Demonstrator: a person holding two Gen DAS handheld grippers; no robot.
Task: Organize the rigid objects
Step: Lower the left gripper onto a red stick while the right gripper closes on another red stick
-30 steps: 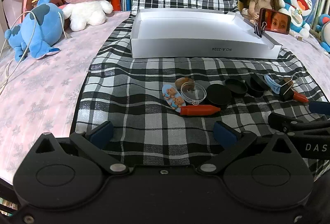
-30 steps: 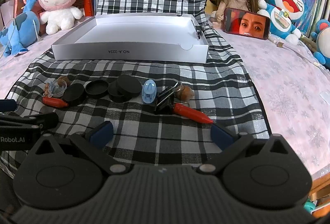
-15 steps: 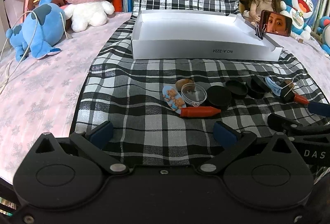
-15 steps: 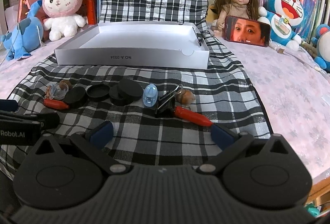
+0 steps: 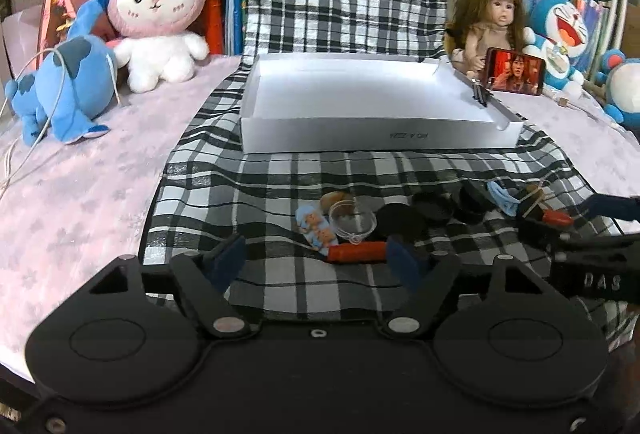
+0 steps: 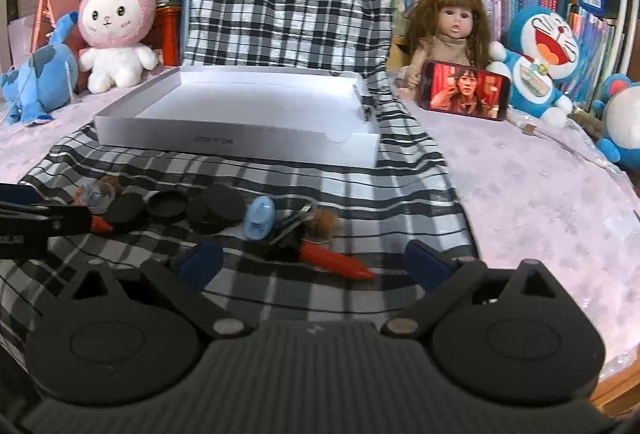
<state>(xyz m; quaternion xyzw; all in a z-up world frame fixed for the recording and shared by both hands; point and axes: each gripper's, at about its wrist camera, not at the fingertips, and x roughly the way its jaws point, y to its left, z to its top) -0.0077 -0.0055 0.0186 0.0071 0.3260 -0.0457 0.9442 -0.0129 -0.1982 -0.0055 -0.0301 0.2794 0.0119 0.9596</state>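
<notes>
Your left tool (image 5: 316, 258) hangs low over the checked cloth (image 5: 280, 286) with its fingers spread and nothing between them; the red crayon (image 5: 358, 252) lies just ahead, its long axis running crosswise to the tool, one end close to the right-hand finger. That puts the left tool nearer this crayon than the right, and the grip would have to close along the crayon's length unless you turn the wrist. Your right tool (image 6: 316, 262) is likewise spread and empty, with a second red crayon (image 6: 336, 261) lying slantwise just in front of it, beside a black clip (image 6: 286, 234) and a blue piece (image 6: 260, 217). Behind them runs a row of black lids (image 6: 216, 208), then the white box (image 5: 380, 132), holding none of the small things, farther back on the bed. Compared with a second ago, both tools sit closer to the crayons, which now lie almost between the fingertips.
</notes>
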